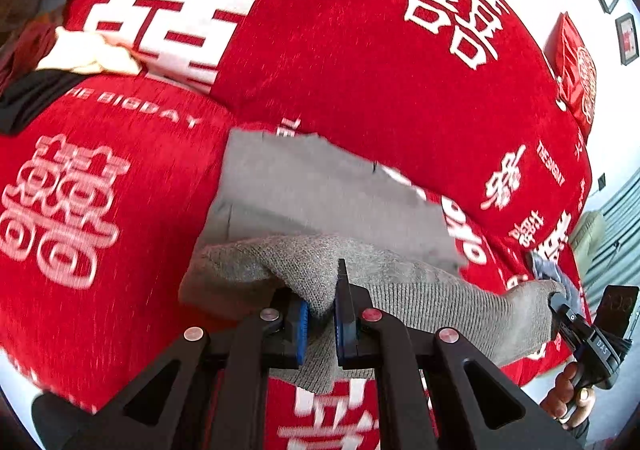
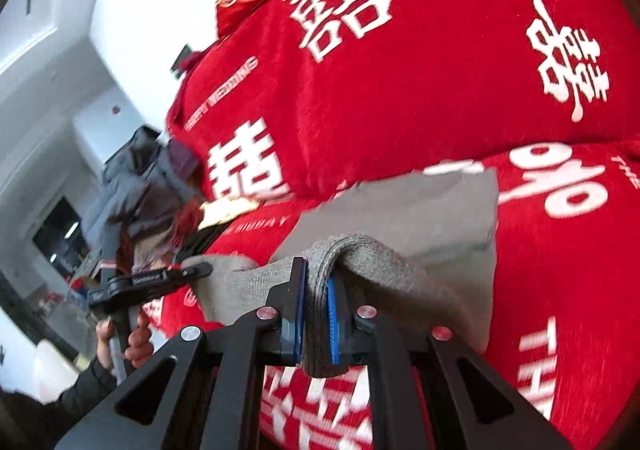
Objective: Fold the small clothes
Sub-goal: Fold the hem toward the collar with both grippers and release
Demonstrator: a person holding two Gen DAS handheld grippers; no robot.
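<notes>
- Above the red bed cover with white characters (image 1: pixel 360 89), we see both hand-held grippers, left (image 1: pixel 322 314) and right (image 2: pixel 316 314), pinching the grey knitted garment (image 1: pixel 420 302).
- We fear the thick knit may slip out or fold unevenly.

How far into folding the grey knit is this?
Early. Nothing finished shows. In hand: both hand-held grippers, left and right, are shut on one edge of the grey knit, lifted above the red bedspread. Left: the fold itself, plus the clothes pile.
</notes>
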